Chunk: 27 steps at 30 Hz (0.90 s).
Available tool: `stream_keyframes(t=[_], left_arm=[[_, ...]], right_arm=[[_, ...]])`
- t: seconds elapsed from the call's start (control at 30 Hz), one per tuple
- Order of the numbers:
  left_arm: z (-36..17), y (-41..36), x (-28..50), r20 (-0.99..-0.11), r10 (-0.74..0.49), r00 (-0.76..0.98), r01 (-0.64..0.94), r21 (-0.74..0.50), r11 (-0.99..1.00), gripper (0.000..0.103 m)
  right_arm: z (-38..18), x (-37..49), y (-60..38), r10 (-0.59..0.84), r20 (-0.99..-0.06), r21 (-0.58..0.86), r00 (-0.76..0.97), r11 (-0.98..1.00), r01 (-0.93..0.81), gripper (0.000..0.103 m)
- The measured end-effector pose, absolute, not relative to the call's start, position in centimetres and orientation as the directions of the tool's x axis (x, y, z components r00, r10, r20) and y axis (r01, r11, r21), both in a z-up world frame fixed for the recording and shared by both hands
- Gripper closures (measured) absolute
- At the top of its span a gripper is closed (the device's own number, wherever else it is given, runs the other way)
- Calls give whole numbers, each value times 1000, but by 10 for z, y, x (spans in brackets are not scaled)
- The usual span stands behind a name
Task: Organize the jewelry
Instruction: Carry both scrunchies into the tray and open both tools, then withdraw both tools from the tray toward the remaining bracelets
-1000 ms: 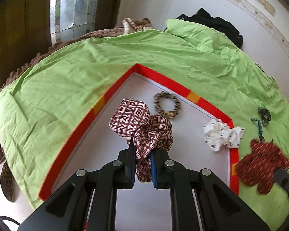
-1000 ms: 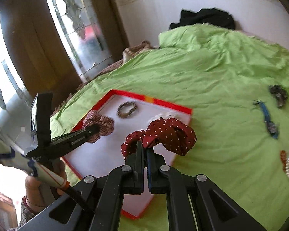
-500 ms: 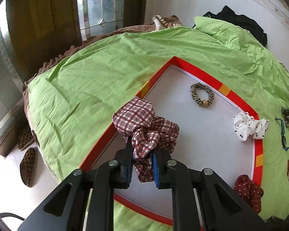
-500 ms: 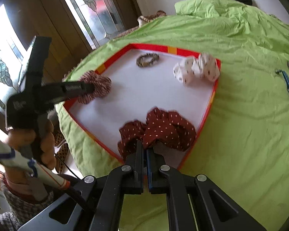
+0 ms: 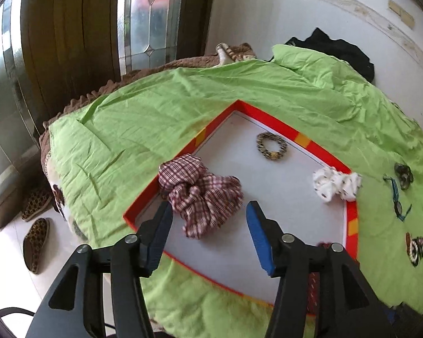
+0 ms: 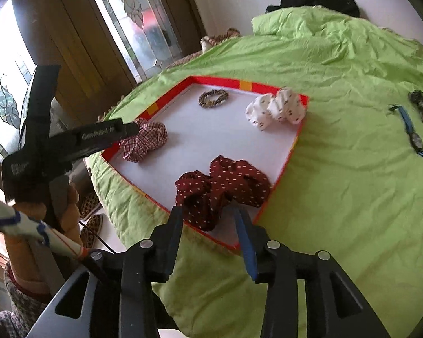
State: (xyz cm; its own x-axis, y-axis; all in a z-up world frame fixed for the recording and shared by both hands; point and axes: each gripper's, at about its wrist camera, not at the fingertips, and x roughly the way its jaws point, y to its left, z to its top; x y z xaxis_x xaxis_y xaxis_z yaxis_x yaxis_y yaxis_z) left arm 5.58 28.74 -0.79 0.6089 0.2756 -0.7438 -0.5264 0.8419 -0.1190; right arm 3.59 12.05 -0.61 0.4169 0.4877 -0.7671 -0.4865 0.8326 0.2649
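Note:
A red-rimmed white tray lies on the green bedspread. In the left wrist view my left gripper has its jaws opening. The plaid scrunchie lies loose on the tray between the pads, by the left rim. In the right wrist view my right gripper also has its jaws opening. The dark red dotted scrunchie rests on the tray's near corner between the pads, no longer pinched. The left gripper shows side-on beside the plaid scrunchie.
A leopard hair tie and a white scrunchie lie in the tray. On the bedspread to the right are a blue watch, a dark hair clip and a beaded piece. Slippers sit on the floor at left.
Both grippers went from shut on their scrunchies to jaws spread apart. The plaid scrunchie now lies by the tray's left rim and the dotted one on its near corner.

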Motion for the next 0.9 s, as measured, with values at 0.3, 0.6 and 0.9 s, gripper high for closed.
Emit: stream_keyframes(t=[0.3, 0.6, 0.9], left_arm=[[15, 219, 46, -707, 284, 648, -405, -4, 914, 44], [26, 143, 53, -696, 236, 678, -248, 86, 965, 42], [30, 65, 64, -695, 194, 692, -101, 173, 980, 38]], right_arm=[[-3, 22, 55, 433, -756, 260, 491, 887, -382, 54], [-10, 10, -43, 308, -764, 228, 567, 951, -209, 53], [-12, 1, -134, 233, -747, 266, 623, 963, -41, 52]])
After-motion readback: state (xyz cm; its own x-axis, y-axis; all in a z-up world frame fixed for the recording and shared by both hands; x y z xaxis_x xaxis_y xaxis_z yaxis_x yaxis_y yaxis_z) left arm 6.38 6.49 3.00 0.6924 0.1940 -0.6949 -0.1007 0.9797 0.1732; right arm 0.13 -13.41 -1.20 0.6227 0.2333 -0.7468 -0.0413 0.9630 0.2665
